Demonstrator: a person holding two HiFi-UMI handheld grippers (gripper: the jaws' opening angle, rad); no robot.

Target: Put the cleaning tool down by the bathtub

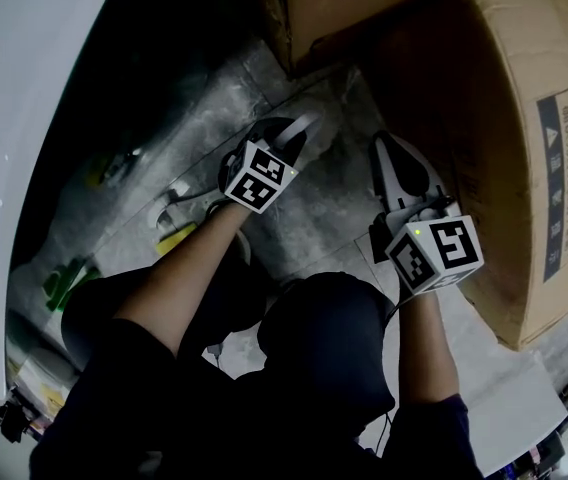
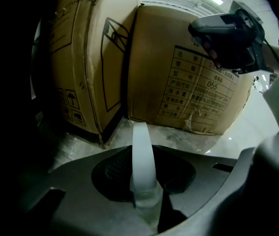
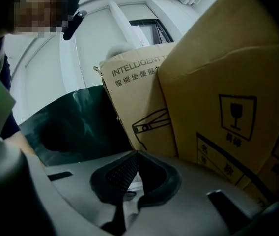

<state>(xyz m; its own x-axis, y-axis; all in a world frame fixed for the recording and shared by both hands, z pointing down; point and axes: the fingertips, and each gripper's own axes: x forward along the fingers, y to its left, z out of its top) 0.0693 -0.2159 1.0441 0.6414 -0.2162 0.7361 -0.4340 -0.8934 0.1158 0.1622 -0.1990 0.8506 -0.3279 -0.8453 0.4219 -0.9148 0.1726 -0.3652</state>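
Note:
The cleaning tool shows mainly as a white curved handle [image 2: 141,156] standing upright between the jaws of my left gripper [image 2: 142,178], which is shut on it. In the head view the same handle [image 1: 305,125] arcs over the left gripper [image 1: 282,140], low over the grey floor beside the white bathtub [image 1: 34,118]. The rest of the tool is hidden. My right gripper [image 1: 386,151] hovers just to the right, next to the cardboard boxes. Its jaws meet in its own view [image 3: 133,156] with nothing between them. The right gripper [image 2: 228,33] also shows at upper right in the left gripper view.
Large cardboard boxes [image 1: 524,118] stand close at the right and back [image 2: 95,68]. Under the tub's dark rim lie a white object [image 1: 176,204], a yellow item [image 1: 177,238] and green packaging [image 1: 69,283]. The person's dark-clothed knees [image 1: 324,348] fill the foreground.

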